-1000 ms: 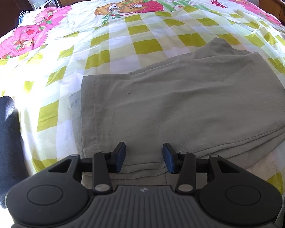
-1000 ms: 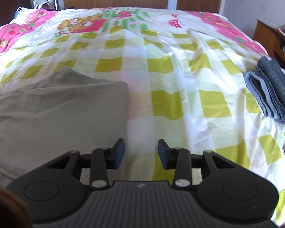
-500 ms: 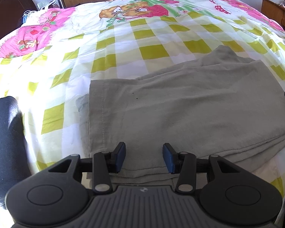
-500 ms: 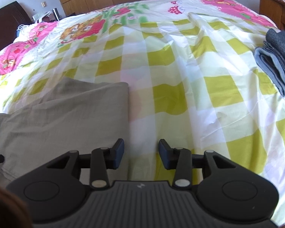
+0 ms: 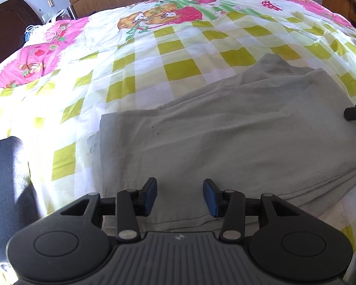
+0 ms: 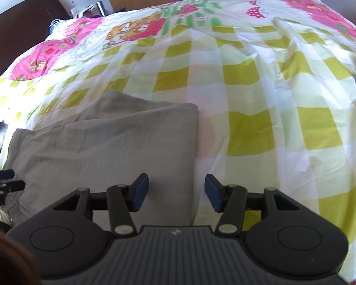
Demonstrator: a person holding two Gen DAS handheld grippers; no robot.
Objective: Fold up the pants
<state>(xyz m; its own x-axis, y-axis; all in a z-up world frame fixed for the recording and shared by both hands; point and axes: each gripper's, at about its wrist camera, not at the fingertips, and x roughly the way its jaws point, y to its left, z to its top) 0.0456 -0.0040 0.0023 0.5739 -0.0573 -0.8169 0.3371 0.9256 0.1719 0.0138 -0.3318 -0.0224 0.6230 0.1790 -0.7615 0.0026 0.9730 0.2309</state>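
Both tools (image 5: pixel 180 196) (image 6: pixel 175 192) hang open above khaki pants (image 5: pixel 237 142) on the checked bedspread (image 5: pixel 178 68), the right just widening.

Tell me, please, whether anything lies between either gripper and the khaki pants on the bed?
Nothing visible does. The left gripper hangs open over the near edge of the khaki pants, and the right gripper, whose jaws have just been opening, is over their right-hand edge with nothing gripped. Only checked bedspread lies around them.
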